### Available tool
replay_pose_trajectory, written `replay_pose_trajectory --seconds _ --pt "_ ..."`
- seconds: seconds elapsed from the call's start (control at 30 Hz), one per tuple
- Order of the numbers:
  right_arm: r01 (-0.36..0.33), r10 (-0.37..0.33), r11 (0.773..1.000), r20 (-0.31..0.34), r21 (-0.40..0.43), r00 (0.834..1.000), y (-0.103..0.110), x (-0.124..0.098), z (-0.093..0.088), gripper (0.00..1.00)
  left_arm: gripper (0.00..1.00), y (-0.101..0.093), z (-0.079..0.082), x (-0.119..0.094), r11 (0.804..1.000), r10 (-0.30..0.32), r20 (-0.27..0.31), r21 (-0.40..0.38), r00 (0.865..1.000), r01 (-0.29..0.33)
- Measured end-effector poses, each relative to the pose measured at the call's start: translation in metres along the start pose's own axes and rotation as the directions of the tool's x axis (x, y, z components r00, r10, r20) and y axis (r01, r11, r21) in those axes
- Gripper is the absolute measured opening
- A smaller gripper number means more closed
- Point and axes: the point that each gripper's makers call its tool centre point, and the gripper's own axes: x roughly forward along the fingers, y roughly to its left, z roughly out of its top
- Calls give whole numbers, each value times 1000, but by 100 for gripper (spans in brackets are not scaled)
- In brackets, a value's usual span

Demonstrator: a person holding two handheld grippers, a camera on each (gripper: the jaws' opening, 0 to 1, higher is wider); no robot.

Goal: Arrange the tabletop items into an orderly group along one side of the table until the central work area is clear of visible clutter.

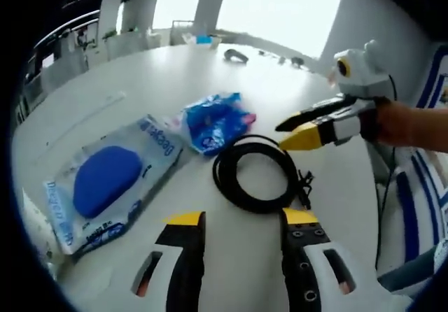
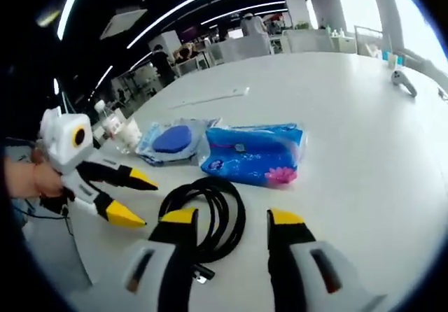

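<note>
Both grippers [image 1: 241, 217] [image 2: 234, 217] spread, empty | coiled cable [image 1: 255, 174] mid-table [image 1: 294, 95] | far side bare

In the left gripper view the left gripper [image 1: 241, 218] reaches forward with its yellow-tipped jaws spread apart and nothing between them, while the right gripper [image 1: 292, 133], held in a hand [image 1: 400, 123] entering from the right, also has its jaws parted.

A coiled black rubber cable [image 1: 255, 174], a bright blue crinkled plastic packet [image 1: 215, 121] with pink accents, and a clear pouch holding a blue oval pad [image 1: 105, 179] are seen on the white bench [image 1: 140, 74]; jaws are tipped yellow.
</note>
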Motion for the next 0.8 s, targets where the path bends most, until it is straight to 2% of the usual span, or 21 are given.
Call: replay_pose_trajectory --seconds 0.13,0.3,0.37,0.4,0.43,0.57,0.63,0.8 --pt "-4 5 1000 24 -18 1000 3 -5 2 52 54 0 0 -12 1000 -19 53 18 998 18" --pt "-9 14 996 57 -88 998 9 -12 3 65 70 0 2 -29 998 -46 137 38 989 41" --pt "-12 21 993 81 -117 997 13 -15 5 74 79 2 3 -37 998 -37 173 63 984 27" --pt "-11 23 992 91 -124 996 15 -17 5 78 84 1 5 -43 997 -51 207 60 977 40" --pt "-12 26 991 102 -131 994 17 -19 5 84 88 1 2 -46 998 -55 206 53 977 45" --pt "-22 40 987 111 -161 993 25 -25 1 94 92 1 -12 -63 996 -62 204 81 977 47" --pt "-32 54 981 109 -192 993 31 -27 -3 99 96 2 -18 -72 997 -57 215 68 975 44" --pt "-44 65 981 103 -191 993 37 -37 -13 100 96 5 -29 -101 998 -30 265 63 964 14"
